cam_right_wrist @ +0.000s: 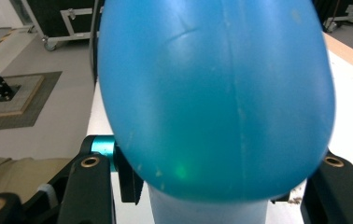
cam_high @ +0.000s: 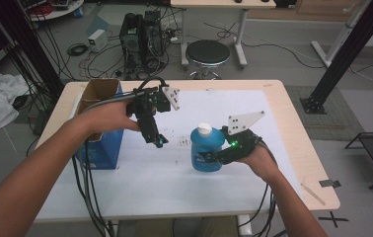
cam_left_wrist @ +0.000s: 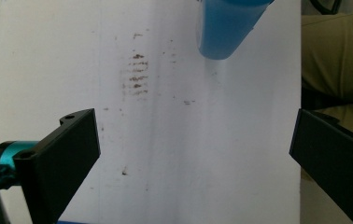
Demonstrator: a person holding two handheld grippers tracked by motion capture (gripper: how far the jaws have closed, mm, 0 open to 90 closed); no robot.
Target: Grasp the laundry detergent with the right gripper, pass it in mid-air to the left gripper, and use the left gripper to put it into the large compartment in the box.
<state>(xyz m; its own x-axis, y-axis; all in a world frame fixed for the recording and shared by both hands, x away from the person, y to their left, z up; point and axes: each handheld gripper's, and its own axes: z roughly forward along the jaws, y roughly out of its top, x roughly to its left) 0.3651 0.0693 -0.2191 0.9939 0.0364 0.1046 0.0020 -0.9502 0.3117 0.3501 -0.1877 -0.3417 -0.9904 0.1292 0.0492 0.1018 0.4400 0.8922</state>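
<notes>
Nearest us, our forearms reach in over the white table (cam_high: 174, 182). Our right gripper (cam_high: 213, 157) lies level, jaws clamped on the blue bottle (cam_high: 206, 150) at the table's middle. Our left gripper (cam_high: 159, 141) points down beside the cardboard box (cam_high: 100, 128), jaws wide and empty. The left gripper view shows smudges (cam_left_wrist: 137, 74) under the bottle (cam_left_wrist: 226, 28); the right gripper view shows its dented wall (cam_right_wrist: 216, 98).

Bottle (cam_high: 206, 149) at centre of the table (cam_high: 293, 123), between the right gripper (cam_high: 213, 158), which grips it from the right, and the left gripper (cam_high: 159, 141), apart at its left. Cardboard box (cam_high: 100, 126) at the table's left edge; stool (cam_high: 207, 53) behind the table.
</notes>
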